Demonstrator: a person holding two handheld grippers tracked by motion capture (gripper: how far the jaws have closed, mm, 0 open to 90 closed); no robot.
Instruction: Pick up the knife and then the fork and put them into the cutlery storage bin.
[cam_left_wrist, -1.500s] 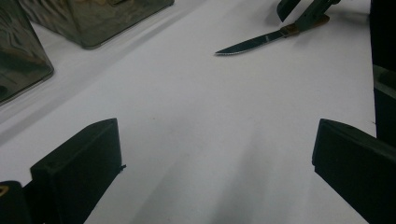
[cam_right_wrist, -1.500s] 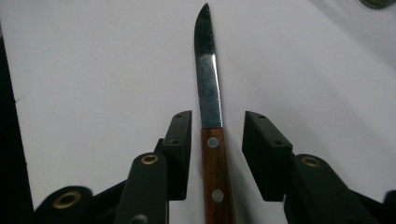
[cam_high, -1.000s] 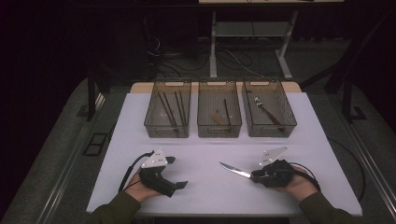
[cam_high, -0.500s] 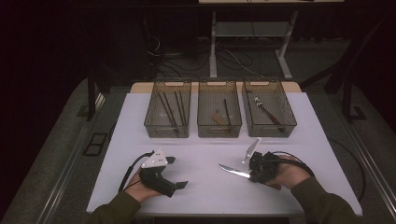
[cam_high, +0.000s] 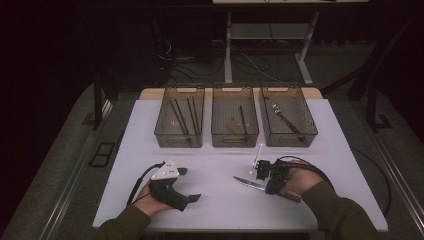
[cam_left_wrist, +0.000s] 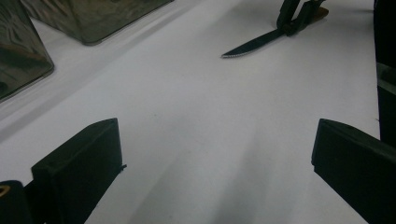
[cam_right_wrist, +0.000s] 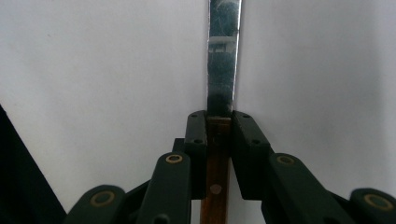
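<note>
While my right claw (cam_right_wrist: 219, 135) clamps the knife (cam_right_wrist: 223, 70) at the top of its wooden handle, blade lying flat on the white bench (cam_high: 220, 160) and pointing left in the high view, my left claw (cam_high: 192, 185) rests wide open with nothing between its jaws. Three trays (cam_high: 235, 140) sit well apart behind both. Bare bench lies between the claws; the near edge is close.

Tool (cam_right_wrist: 219, 135) clamped on knife (cam_right_wrist: 223, 70) at wooden handle, blade over white table (cam_right_wrist: 93, 70).
</note>
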